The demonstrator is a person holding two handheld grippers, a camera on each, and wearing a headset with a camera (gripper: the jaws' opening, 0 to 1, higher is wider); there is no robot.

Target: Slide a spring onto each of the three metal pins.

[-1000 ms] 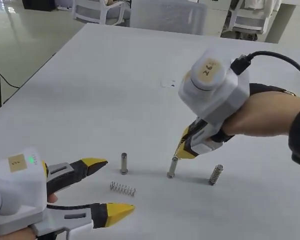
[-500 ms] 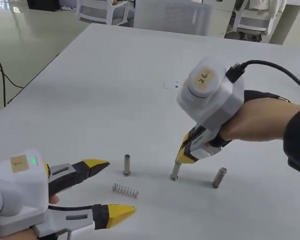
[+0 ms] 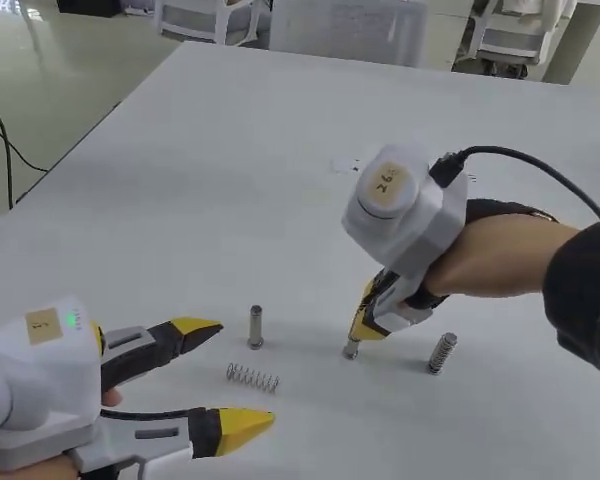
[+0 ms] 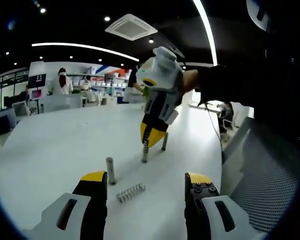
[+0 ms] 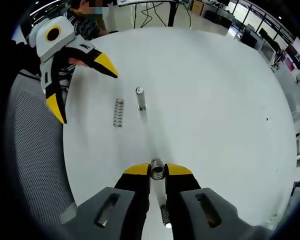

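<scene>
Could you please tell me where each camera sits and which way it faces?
Head view: on the headset, facing forward and down at the table; left gripper, right gripper and a sleeve show.
Left gripper view: on the left gripper, facing along its open jaws toward the loose spring and bare pin.
Right gripper view: on the right gripper, facing along its jaws, shut on the held spring.
All share the loose spring and bare pin.

Bare pin point(image 3: 255, 327) upright, spring point(image 3: 252, 377) flat nearby, middle pin point(image 3: 351, 348), third pin point(image 3: 441, 353) seemingly spring-covered
</scene>
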